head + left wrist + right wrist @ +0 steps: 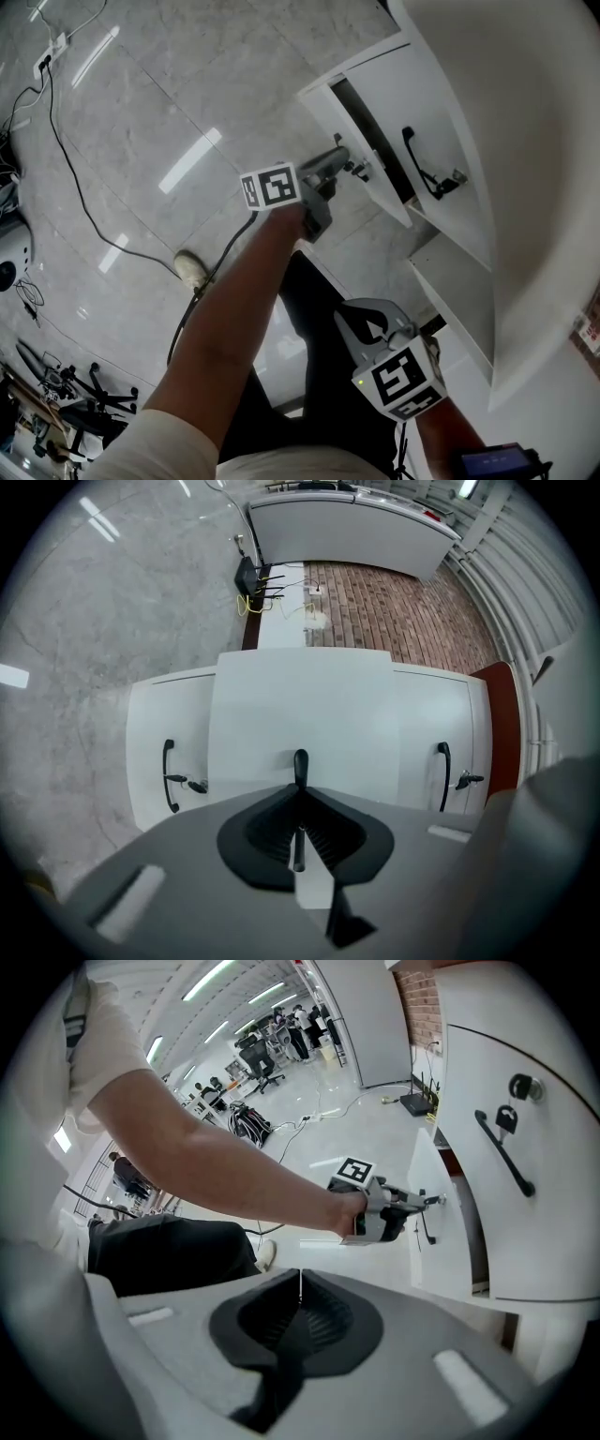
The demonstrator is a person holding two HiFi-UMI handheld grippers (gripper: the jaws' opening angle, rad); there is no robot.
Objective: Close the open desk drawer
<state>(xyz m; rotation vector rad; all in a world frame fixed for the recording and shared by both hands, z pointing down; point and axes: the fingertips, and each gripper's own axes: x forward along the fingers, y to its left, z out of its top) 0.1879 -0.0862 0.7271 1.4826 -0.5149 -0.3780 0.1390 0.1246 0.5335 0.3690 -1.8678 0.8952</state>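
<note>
I keep my left gripper [298, 817] narrow, jaws together at the handle [300, 764] of the open drawer [300, 705] that stands out from the desk [427, 719], and I think a straight, slow push is best, while the right gripper [300, 1288], closed and empty, hangs aside.

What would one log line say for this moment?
drawer: open | left gripper: shut on drawer handle | right gripper: shut, empty, held back

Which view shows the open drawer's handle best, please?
The left gripper view: the handle stands centred on the drawer front, just beyond the shut left hand-held gripper. The right gripper view shows it small, side-on; the head view doesn't show it clearly.
</note>
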